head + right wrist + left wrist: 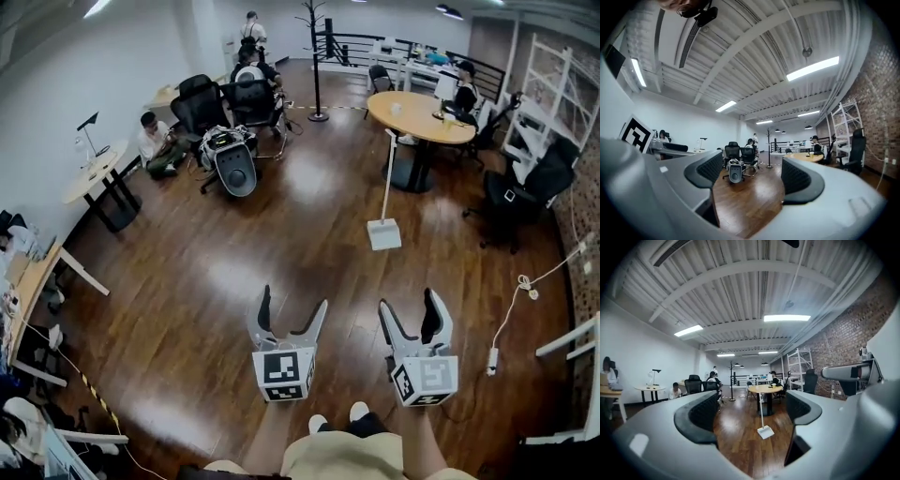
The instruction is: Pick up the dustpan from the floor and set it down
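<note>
A white dustpan (383, 232) with a long upright white handle stands on the wooden floor, ahead of both grippers and in front of the round table. In the left gripper view the dustpan (765, 431) shows between the jaws, far off. My left gripper (292, 310) is open and holds nothing. My right gripper (410, 312) is also open and empty, a little right of the dustpan's line. Both point level over the floor. The right gripper view does not show the dustpan.
A round wooden table (420, 116) on a dark pedestal stands behind the dustpan. Black office chairs (225, 103) and a grey wheeled device (234, 169) are at the back left, with people nearby. A cable with a power strip (492, 359) lies at the right. A coat stand (317, 66) rises at the back.
</note>
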`<act>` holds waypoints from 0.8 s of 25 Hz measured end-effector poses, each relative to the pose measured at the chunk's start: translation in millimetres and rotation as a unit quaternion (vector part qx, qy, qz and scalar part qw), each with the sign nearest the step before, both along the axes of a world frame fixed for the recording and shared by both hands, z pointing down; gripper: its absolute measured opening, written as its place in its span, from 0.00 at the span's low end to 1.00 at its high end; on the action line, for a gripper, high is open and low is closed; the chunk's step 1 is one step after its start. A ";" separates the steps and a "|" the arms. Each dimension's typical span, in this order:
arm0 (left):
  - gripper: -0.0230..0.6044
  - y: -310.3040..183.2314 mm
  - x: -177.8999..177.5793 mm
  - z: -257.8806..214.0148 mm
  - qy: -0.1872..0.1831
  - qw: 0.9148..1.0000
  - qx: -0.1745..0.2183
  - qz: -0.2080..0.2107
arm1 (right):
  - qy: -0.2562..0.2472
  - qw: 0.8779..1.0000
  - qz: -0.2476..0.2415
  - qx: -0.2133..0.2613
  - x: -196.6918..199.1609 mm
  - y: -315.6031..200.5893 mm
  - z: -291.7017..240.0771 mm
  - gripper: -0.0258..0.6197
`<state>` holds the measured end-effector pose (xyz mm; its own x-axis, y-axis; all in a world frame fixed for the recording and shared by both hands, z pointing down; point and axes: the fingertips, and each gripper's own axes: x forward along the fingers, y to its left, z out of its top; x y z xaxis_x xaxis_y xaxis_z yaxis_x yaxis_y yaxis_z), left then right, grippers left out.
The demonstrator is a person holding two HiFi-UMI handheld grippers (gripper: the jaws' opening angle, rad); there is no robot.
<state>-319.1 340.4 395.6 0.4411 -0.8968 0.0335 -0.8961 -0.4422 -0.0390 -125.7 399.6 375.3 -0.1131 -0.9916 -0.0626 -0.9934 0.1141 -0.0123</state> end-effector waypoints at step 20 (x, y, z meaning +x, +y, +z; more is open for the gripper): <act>0.63 -89.8 173.5 -31.0 0.034 0.997 0.066 0.020 | -0.007 1.000 -0.002 0.007 165.8 -91.3 6.6 0.63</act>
